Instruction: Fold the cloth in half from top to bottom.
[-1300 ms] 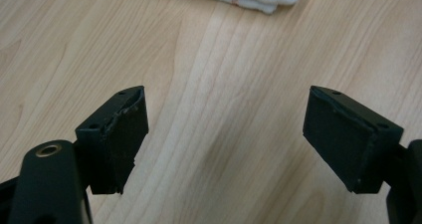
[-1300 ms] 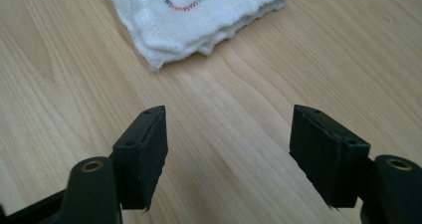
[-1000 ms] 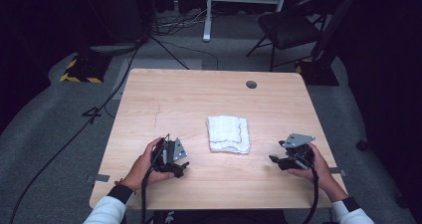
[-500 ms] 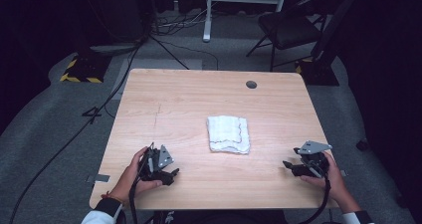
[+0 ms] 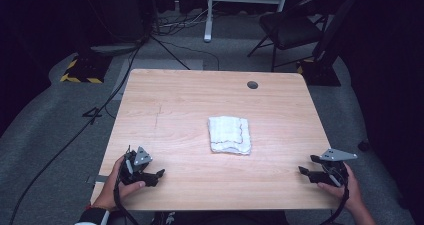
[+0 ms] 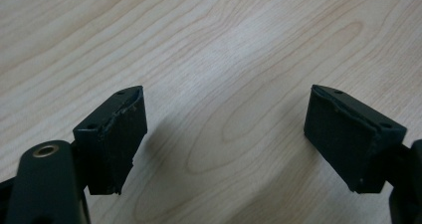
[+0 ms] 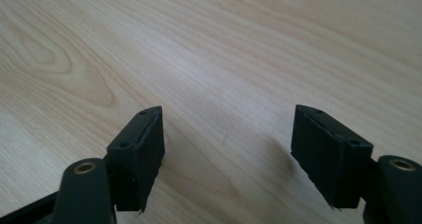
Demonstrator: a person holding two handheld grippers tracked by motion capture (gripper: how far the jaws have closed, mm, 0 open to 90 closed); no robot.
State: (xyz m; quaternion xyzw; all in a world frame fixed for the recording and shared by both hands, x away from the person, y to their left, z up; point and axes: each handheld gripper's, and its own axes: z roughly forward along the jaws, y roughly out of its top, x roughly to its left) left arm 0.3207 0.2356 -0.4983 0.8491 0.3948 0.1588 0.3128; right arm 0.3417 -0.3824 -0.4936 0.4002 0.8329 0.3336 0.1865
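Two claws, left claw (image 5: 155, 174) and right claw (image 5: 306, 166), both parted wide and empty at the near tabletop (image 5: 175, 110) corners. Folded white towel (image 5: 229, 134) mid-table between them, long axis near-to-far, roughly equally reachable.

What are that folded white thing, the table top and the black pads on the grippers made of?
The folded towel looks like soft woven cloth: a matte, waffle-like texture with a dark edge line. The table looks like pale wood or a wood-look laminate, with smooth grain lines and a soft sheen. The left gripper's pads seem to be matte black rubber or foam, frayed at the edges.
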